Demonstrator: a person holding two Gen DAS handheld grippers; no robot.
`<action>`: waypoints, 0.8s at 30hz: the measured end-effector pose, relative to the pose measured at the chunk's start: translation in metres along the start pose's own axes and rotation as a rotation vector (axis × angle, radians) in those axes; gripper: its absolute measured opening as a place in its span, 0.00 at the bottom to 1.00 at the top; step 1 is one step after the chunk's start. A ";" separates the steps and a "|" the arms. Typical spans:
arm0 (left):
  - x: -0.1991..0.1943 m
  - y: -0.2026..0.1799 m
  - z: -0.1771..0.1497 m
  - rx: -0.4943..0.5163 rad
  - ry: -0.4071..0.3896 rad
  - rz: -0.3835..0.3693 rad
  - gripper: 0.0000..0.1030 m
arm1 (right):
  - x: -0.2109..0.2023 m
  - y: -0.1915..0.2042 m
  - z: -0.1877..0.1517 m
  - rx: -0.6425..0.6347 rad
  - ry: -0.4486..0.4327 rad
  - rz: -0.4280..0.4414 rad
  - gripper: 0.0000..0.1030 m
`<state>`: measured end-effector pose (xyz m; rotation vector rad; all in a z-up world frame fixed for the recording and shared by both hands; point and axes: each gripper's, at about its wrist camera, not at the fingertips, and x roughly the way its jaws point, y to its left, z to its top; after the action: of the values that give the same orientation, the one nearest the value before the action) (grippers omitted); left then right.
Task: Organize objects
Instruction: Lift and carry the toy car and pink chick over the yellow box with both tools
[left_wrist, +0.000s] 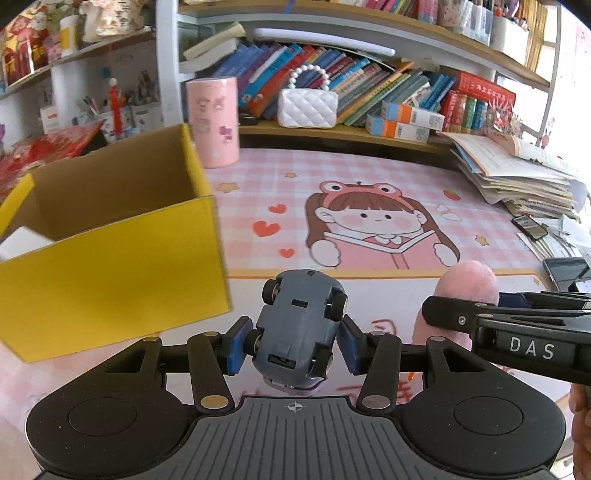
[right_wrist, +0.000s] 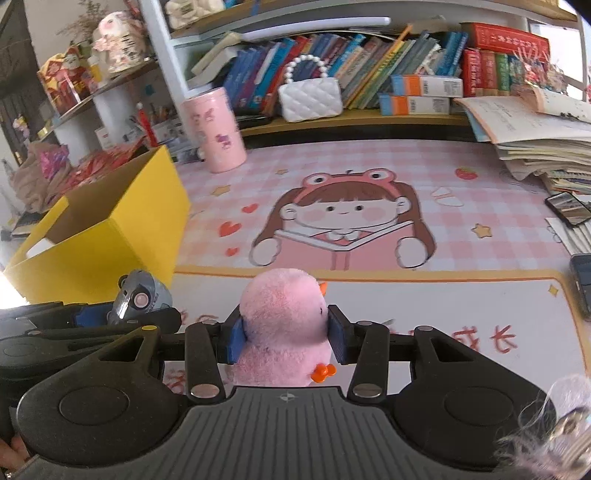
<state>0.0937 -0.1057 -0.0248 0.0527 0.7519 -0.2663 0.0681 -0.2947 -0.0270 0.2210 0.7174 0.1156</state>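
My left gripper (left_wrist: 293, 343) is shut on a grey toy car (left_wrist: 299, 325), held underside up above the pink desk mat (left_wrist: 388, 184). The car also shows in the right wrist view (right_wrist: 142, 297). My right gripper (right_wrist: 286, 339) is shut on a pink plush chick (right_wrist: 282, 328) with orange feet; the plush shows in the left wrist view (left_wrist: 461, 295) to the right of the car. An open yellow cardboard box (left_wrist: 110, 258) stands at the left, close to the car, with something white inside (left_wrist: 22, 240). The box also shows in the right wrist view (right_wrist: 110, 236).
A pink cylindrical canister (left_wrist: 214, 122) stands behind the box. A white quilted purse (left_wrist: 306, 107) and books fill the shelf. A stack of books and papers (left_wrist: 517, 177) and phones (left_wrist: 565, 271) lie at the right. A fluffy keychain (right_wrist: 554, 417) hangs at the lower right.
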 end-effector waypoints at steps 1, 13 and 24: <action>-0.004 0.004 -0.001 -0.004 -0.003 0.003 0.47 | -0.001 0.005 -0.001 -0.005 0.000 0.005 0.41; -0.038 0.053 -0.018 -0.060 -0.026 0.049 0.47 | -0.007 0.067 -0.013 -0.077 0.005 0.057 0.41; -0.064 0.098 -0.035 -0.134 -0.053 0.109 0.47 | -0.002 0.125 -0.021 -0.170 0.019 0.125 0.41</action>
<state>0.0507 0.0079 -0.0116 -0.0405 0.7101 -0.1130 0.0484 -0.1707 -0.0113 0.1021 0.7088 0.2967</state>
